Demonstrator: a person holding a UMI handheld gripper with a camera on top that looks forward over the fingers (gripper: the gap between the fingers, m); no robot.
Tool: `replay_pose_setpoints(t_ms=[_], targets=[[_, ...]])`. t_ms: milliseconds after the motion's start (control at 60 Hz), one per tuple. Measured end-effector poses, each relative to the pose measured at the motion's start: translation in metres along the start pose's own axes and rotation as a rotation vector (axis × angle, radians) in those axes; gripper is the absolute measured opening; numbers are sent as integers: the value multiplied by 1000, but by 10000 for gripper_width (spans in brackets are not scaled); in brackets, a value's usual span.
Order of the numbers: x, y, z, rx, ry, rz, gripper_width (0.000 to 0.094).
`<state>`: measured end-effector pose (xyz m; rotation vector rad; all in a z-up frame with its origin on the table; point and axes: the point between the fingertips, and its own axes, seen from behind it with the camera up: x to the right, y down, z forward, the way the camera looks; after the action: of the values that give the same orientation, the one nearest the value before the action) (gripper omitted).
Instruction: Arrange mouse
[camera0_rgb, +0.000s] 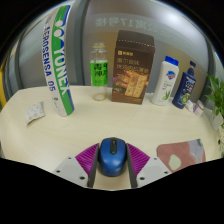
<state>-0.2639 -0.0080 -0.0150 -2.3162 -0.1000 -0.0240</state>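
Currently gripper (111, 168) fingers close on blue-and-black computer mouse (111, 153) at 6 o'clock; rounded smooth shell risks slipping sideways if tilted during placement.

- The mouse (111, 154) shows only its blue back; its near end and underside are hidden between the tongs (112, 166), so contact with the pads cannot be told.
- The pinkish mat (183, 153) on the desk (90, 125) is cut off at the border.
- The plant (217, 97) is partly cut off.
- The brown box (132, 68) carries print too small to read.
- The small white thing (33, 115) is too blurred to name.
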Motion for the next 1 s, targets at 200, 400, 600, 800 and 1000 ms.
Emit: replay_pose_setpoints(t_ms=[200, 400, 600, 800, 1000], targets=[[-3, -6, -5, 4, -35, -32, 384], [6, -93, -103, 189, -88, 10, 384], [107, -154, -198, 346, -7, 51, 384], [209, -57, -137, 172, 56, 56, 383], [227, 40, -68, 12, -4, 37, 392]])
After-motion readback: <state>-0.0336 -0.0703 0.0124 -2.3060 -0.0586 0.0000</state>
